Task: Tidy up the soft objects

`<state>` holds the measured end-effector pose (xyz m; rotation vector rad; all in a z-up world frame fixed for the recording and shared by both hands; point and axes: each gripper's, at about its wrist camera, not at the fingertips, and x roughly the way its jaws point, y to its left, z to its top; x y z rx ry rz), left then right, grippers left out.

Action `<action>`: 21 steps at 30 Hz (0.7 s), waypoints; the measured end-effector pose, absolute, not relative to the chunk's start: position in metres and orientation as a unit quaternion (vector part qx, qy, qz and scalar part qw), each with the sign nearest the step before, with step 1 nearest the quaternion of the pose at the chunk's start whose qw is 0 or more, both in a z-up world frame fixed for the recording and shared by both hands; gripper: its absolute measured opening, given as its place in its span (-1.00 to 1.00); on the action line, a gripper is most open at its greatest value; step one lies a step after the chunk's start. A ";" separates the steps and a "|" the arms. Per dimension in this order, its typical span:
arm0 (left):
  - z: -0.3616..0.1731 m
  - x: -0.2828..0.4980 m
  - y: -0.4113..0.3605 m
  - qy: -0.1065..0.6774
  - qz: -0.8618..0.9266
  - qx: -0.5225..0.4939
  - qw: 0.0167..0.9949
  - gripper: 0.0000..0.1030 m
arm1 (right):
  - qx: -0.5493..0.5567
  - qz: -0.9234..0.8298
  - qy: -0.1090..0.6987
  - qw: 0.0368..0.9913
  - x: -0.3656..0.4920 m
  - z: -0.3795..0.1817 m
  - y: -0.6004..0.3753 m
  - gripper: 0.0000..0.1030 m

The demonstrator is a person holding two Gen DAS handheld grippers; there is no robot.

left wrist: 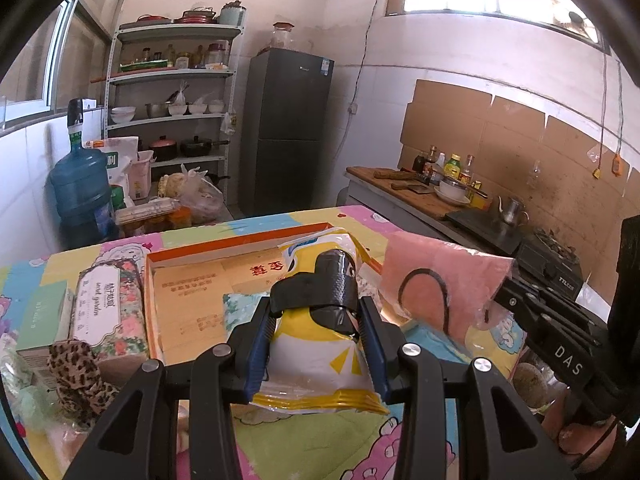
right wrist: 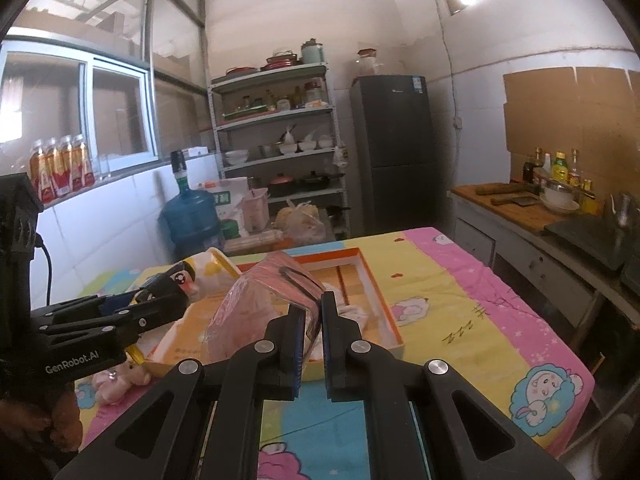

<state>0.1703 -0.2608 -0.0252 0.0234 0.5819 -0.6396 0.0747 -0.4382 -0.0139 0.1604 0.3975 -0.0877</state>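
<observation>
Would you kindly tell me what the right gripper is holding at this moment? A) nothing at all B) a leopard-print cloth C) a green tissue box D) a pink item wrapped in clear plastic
D: the right gripper is shut on the pink item in clear plastic, held above the orange-rimmed box, while the left gripper holds the yellow pack.

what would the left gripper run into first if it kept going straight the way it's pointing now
Probably the floor of the open cardboard box just ahead, since the left gripper, shut on the yellow packet, points down over it. Depth is hard to judge.
</observation>
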 end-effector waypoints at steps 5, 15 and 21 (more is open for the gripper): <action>-0.031 0.184 -0.269 0.294 -0.305 0.003 0.906 -0.18 | 0.087 -0.056 0.197 0.975 0.081 -0.016 -0.454 -0.85; -0.044 0.222 -0.282 0.318 -0.276 -0.009 0.907 -0.18 | 0.111 -0.044 0.205 0.971 0.118 -0.027 -0.475 -0.85; -0.048 0.251 -0.288 0.335 -0.261 -0.032 0.905 -0.18 | 0.116 -0.033 0.214 0.969 0.158 -0.029 -0.481 -0.85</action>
